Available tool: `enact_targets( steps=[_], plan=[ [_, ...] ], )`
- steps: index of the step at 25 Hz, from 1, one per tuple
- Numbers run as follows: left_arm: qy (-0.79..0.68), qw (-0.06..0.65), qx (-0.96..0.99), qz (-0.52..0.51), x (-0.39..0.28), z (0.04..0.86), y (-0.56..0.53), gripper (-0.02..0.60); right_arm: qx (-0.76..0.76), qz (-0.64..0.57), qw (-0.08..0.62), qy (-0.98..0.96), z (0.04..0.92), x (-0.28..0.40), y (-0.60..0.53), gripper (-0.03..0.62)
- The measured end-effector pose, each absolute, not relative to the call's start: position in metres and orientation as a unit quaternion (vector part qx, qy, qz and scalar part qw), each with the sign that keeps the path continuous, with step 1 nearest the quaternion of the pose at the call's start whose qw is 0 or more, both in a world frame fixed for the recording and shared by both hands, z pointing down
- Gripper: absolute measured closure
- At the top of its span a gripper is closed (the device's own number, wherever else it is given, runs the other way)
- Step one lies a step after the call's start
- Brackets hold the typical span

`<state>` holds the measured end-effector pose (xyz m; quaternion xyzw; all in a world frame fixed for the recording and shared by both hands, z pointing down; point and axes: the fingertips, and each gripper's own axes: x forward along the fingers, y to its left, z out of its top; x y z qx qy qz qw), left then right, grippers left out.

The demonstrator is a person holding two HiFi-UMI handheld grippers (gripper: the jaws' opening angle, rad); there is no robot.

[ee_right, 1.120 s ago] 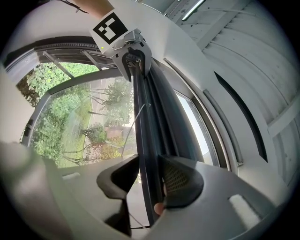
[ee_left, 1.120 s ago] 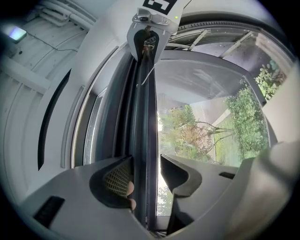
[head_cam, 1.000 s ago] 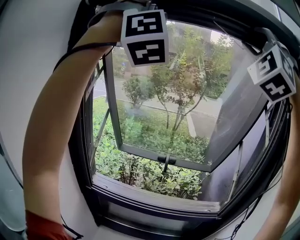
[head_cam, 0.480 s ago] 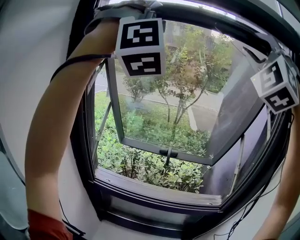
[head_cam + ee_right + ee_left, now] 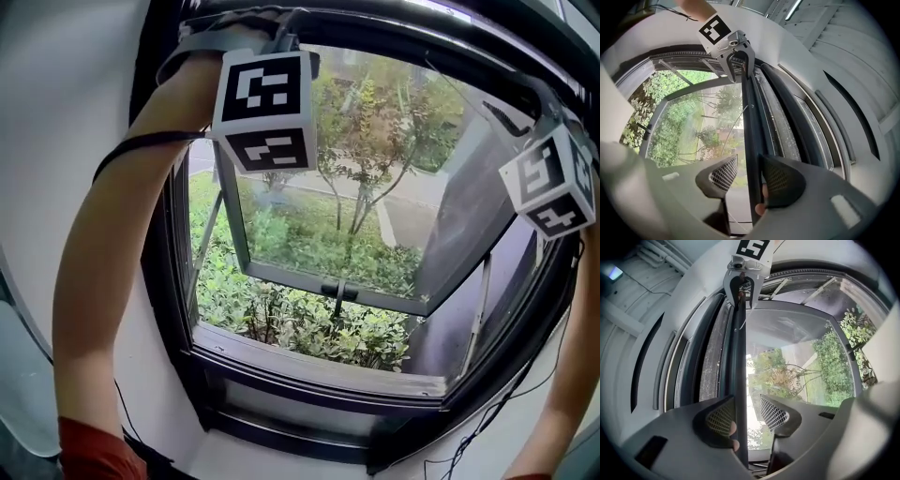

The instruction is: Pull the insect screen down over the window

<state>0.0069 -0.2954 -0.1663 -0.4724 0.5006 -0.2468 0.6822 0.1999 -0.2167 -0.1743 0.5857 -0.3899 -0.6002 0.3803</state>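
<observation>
The insect screen's dark pull bar point(image 5: 739, 357) runs across the top of the window opening, with a strip of grey mesh point(image 5: 710, 366) behind it. My left gripper point(image 5: 747, 405) has the bar between its jaws; the bar lies against one pad and a gap shows to the other. My right gripper point(image 5: 749, 165) straddles the same bar point(image 5: 751, 131) further along, bar against one pad, and its jaws have just been opening. In the head view both marker cubes, left point(image 5: 262, 111) and right point(image 5: 551, 181), hang high at the frame's top.
The glass casement point(image 5: 328, 206) stands pushed outward, its handle point(image 5: 339, 292) at the lower rail, garden shrubs beyond. The dark sill point(image 5: 319, 370) lies below. Black cables point(image 5: 487, 422) trail at lower right. White wall flanks the frame on the left.
Both grippers and the bar have come down together; the marker cubes sit lower in the head view than a second ago.
</observation>
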Motion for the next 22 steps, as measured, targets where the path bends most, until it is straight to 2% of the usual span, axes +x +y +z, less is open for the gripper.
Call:
enact_targets(
  steps=[22],
  plan=[
    [0.472,0.674,-0.497,-0.274,0.004,-0.102,-0.291,0.408,0.562,-0.571,0.401,-0.444,-0.109,0.199,-0.214,0.418]
  ],
)
